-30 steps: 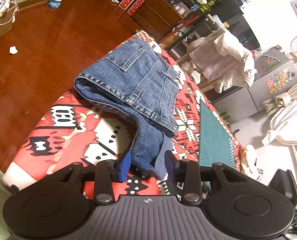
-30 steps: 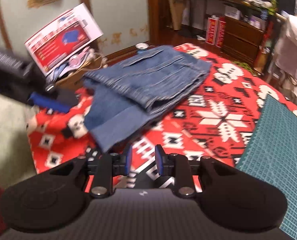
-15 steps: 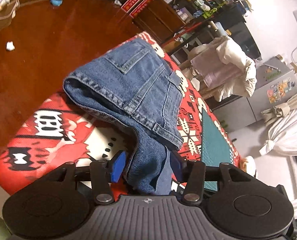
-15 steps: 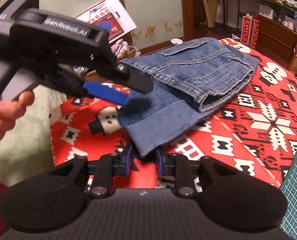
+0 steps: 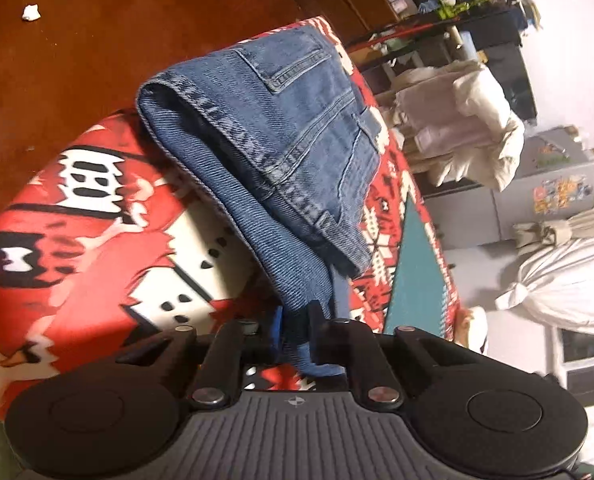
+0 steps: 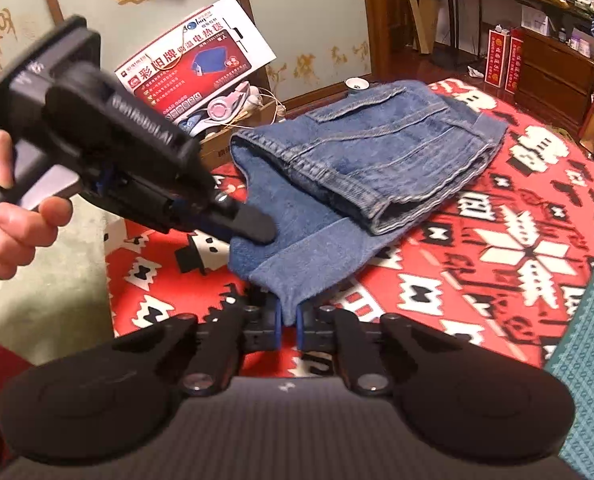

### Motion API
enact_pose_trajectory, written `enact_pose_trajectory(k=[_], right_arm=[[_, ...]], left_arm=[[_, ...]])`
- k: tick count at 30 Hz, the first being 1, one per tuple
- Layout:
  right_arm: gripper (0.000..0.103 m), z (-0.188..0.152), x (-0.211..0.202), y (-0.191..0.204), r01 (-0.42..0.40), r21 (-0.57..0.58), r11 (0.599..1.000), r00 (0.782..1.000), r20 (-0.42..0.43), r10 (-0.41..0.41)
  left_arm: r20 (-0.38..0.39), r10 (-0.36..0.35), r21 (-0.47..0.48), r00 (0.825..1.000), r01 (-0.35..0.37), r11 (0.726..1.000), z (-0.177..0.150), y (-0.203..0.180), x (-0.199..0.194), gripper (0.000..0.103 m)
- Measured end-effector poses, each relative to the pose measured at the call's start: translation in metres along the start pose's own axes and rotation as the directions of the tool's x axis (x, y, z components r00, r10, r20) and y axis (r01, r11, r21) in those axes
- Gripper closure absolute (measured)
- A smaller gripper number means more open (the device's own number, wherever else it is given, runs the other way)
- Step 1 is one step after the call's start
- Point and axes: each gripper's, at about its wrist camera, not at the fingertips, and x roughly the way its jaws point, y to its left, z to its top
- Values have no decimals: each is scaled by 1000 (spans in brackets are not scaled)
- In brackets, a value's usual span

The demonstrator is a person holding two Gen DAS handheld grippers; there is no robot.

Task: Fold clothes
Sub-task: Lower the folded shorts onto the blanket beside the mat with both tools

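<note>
Left claw [image 5: 295, 330] is clamped on the loose leg end of the jeans [image 5: 281, 132], denim pinched between both pads. In its view the jeans lie mostly folded on the red patterned cloth [image 5: 97, 216] over the tabletop, waistband and back pocket on top, one leg layer trailing toward the camera. Green cutting mat [image 5: 413, 268] sits just beside, clear of the fabric.

Right wrist view: right claw [image 6: 287, 320] is also closed tight on the same trailing hem, at its near corner. Left claw shows here at the far corner [image 6: 253, 224], held by a hand [image 6: 13, 224]. So both corners are gripped, with the folded bulk lying beyond.

Judgement: step in hand is the last fold. Lift both corners level, keep the hem taut between the claws, carry it up over the waistband stack, line up the edges, release together. Uneven height would skew the fold or drag the stack.
</note>
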Motion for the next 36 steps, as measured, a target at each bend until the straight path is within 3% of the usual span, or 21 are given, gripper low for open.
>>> enact_pose_trajectory(k=[6,13,18,23,29,36], right_arm=[[99,0,3,6,5,-70,998,997,-72,-10],[103,-10,-2,1,-11,-7,1000,995,-95,10],[103,-10,-29,-5,3,50,999,999,-34,-2],[102,13,-35,-7,17,110,994,999,49,-23],[101,18,4,-11,50,163,985,999,8,-52],[101,2,7,-4,27,150,988,1000,-2,-27]], left_arm=[[-25,86,37,996,-85,996,-4,-1,3,92],[-40,94,20,995,-93,995,-8,5,-5,93],[6,78,88,997,-79,993,-15,-11,-29,96],[97,85,153,992,-99,983,-3,-35,-24,96],[56,177,142,983,-183,973,0,-24,7,99],[46,191,163,981,-196,967,-14,-16,5,99]])
